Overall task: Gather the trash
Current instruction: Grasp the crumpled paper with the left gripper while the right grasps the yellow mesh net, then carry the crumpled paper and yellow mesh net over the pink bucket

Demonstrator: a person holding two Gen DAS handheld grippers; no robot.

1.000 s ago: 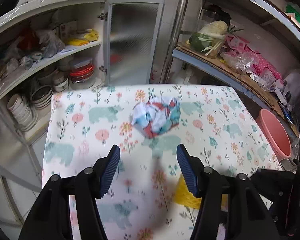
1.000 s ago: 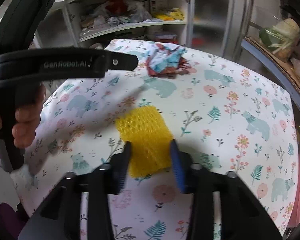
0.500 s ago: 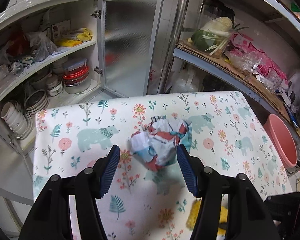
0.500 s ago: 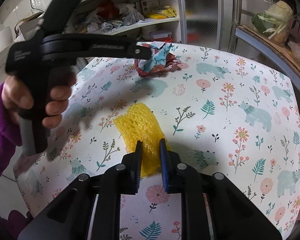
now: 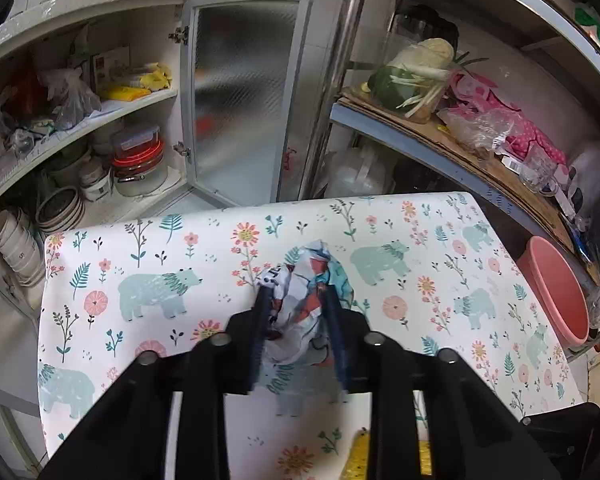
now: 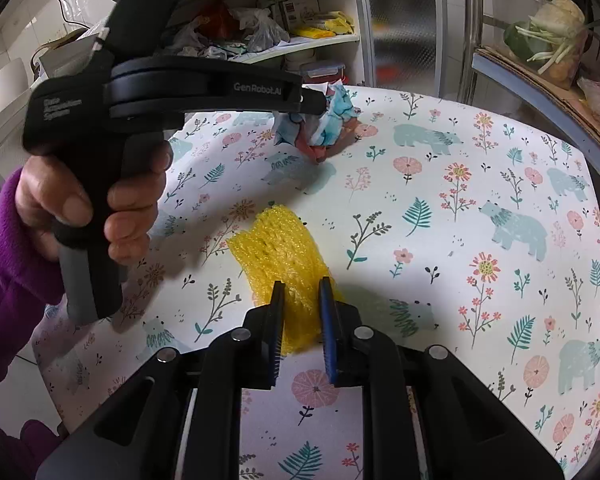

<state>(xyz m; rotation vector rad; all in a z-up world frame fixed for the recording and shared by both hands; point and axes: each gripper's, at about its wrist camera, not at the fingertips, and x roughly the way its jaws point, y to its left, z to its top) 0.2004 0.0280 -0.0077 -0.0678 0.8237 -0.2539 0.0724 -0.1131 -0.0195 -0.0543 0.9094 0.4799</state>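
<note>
A crumpled ball of printed paper (image 5: 300, 312) in white, red and teal lies on the patterned table; my left gripper (image 5: 298, 298) is shut on it. It also shows in the right wrist view (image 6: 320, 124), at the tip of the left gripper (image 6: 314, 104). A yellow foam net (image 6: 280, 248) lies flat nearer the front; my right gripper (image 6: 302, 284) is shut on its near end. A corner of the net (image 5: 360, 460) shows at the bottom of the left wrist view.
The table wears a cloth (image 5: 148, 280) with bears and flowers. Behind it is an open cupboard (image 5: 100, 140) with bowls and boxes. A metal rack (image 5: 460, 140) with vegetables and bags stands at right. A pink basin (image 5: 556, 288) sits beside the table's right edge.
My left gripper moved forward over the paper ball and closed on it. My right gripper closed from wide open onto the yellow net.
</note>
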